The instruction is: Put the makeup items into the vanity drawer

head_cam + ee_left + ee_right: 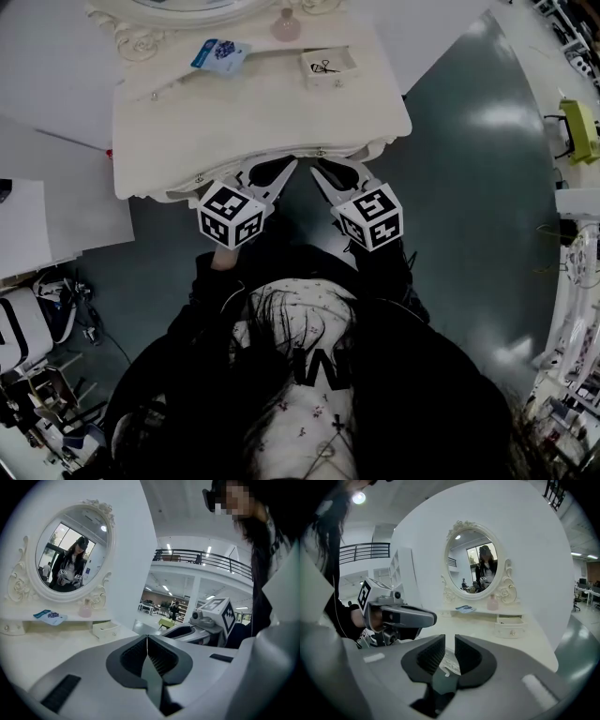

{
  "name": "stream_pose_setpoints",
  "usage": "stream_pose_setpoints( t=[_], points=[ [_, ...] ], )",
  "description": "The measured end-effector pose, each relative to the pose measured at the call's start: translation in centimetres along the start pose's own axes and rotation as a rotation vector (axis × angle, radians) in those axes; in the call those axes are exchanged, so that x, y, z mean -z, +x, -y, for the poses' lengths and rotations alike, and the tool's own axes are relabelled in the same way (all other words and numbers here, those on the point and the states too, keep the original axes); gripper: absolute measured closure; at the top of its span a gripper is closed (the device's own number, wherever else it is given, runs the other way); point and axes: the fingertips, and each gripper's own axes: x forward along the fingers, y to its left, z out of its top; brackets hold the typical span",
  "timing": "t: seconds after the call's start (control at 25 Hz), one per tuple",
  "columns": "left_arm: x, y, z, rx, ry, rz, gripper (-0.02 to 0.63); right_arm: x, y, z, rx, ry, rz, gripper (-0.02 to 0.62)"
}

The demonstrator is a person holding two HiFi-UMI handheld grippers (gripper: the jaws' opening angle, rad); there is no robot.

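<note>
On the cream vanity (262,112) a pink bottle (286,25) stands by the mirror base and a blue packet (220,53) lies to its left. A small white drawer (328,67) on the top right is pulled open, with a dark mark inside. Both grippers hover at the vanity's front edge. My left gripper (289,164) (147,641) is shut on nothing. My right gripper (319,171) (450,651) stands open by a narrow gap, empty. The bottle (492,603), packet (465,608) and drawer (511,623) lie well beyond it.
An oval mirror (70,555) in a carved frame backs the vanity, against white wall panels. The person stands close to the front edge. Dark green floor (469,187) lies to the right, with a yellow-green object (579,129) and cluttered gear at both sides.
</note>
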Motion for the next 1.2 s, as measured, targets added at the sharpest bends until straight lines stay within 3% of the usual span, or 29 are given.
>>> stream_pose_setpoints(
  t=[0.48,0.88,1.2],
  points=[
    [4.1,-2.0,7.5,-0.076,-0.036,-0.041,0.606,4.7,-5.1,-3.5,-0.087,0.019,0.003,0.523],
    [4.6,-4.0,9.1,-0.100,-0.017,-0.040,0.607,5.2,-5.9,-5.6,-0.095,0.043,0.035,0.523],
    [6.0,-9.3,9.0,-0.123,-0.031,-0.022,0.606,5.3,-4.8,-10.7,-0.100,0.030,0.027,0.525]
  ],
)
